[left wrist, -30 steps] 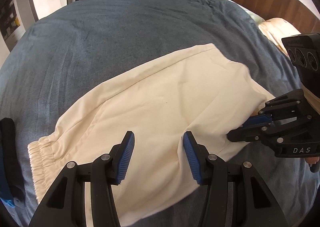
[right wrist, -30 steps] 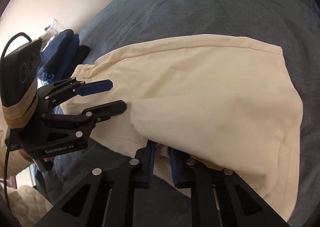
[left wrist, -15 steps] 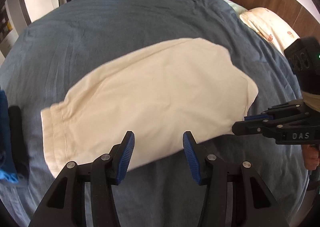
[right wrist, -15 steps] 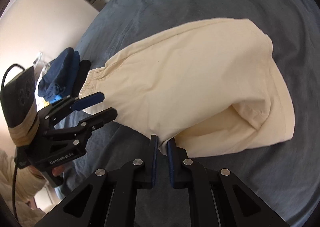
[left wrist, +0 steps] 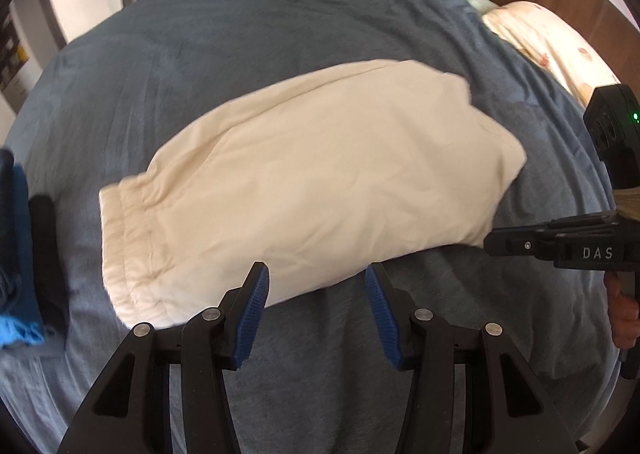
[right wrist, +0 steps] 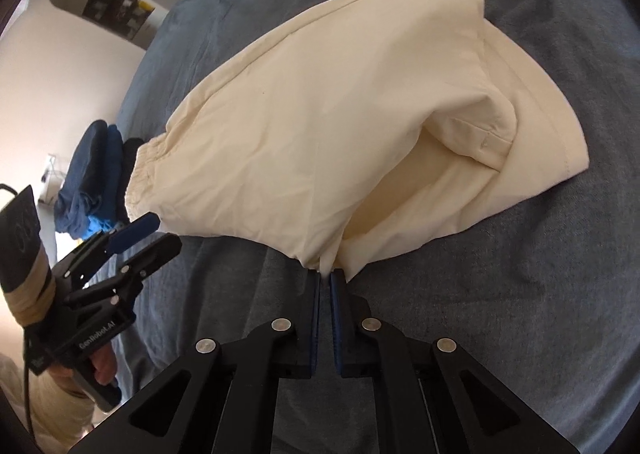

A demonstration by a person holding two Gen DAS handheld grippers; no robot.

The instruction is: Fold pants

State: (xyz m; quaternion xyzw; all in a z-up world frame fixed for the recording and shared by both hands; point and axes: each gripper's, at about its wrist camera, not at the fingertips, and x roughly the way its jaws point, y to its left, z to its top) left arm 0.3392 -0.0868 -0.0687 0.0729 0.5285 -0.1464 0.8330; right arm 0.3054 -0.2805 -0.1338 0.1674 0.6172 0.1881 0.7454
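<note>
The cream pants (left wrist: 304,182) are spread, folded over, on the blue bed (left wrist: 240,54). Their near corner is pinched between the nearly closed jaws of the right gripper (right wrist: 325,282), which have just been closing. The left gripper (left wrist: 316,294) is held spread and empty just short of the pants' near edge.

We are looking down along our right gripper (right wrist: 325,279), whose fingers (right wrist: 313,304) are pinching a gathered corner of the cream pants (right wrist: 320,110). The pants are lying folded on the blue-grey bed (right wrist: 520,294), elastic waistband toward the left, with the near layers hanging open like a pocket on the right. Our left gripper (right wrist: 154,236) is hovering just beside the waistband, fingers parted around nothing. Dark blue clothes (right wrist: 90,174) are sitting piled beyond it.
</note>
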